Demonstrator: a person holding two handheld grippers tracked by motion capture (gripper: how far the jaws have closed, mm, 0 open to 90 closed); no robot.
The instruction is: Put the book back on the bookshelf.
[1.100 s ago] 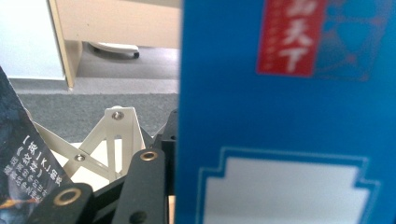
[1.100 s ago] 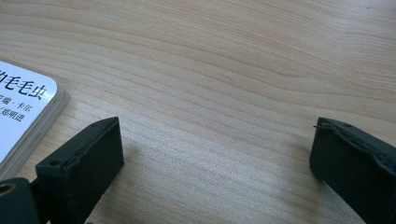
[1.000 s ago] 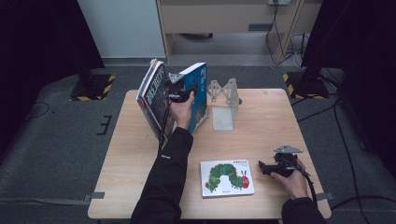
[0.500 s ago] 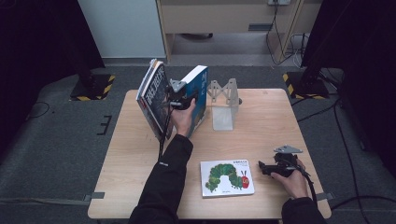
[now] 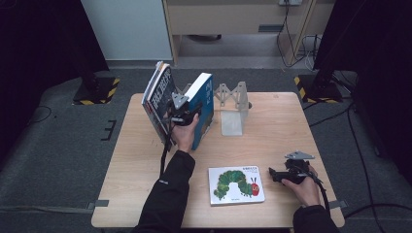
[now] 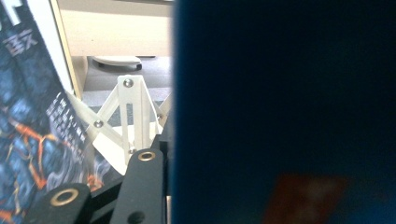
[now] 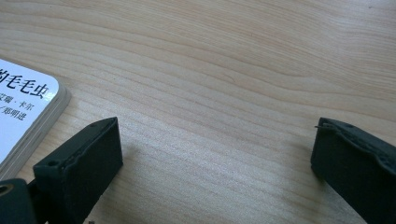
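The left gripper (image 5: pixel 180 112), mid-frame, pinches the blue book (image 5: pixel 203 108); it could tip if squeezed loosely. The right gripper (image 5: pixel 284 175), lower right, gapes wide, holding nothing.

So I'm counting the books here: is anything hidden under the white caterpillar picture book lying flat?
The white caterpillar picture book lies flat on the light wooden table, its edge against the wood in the right gripper view. Its underside is covered, so a thin sheet cannot be excluded.
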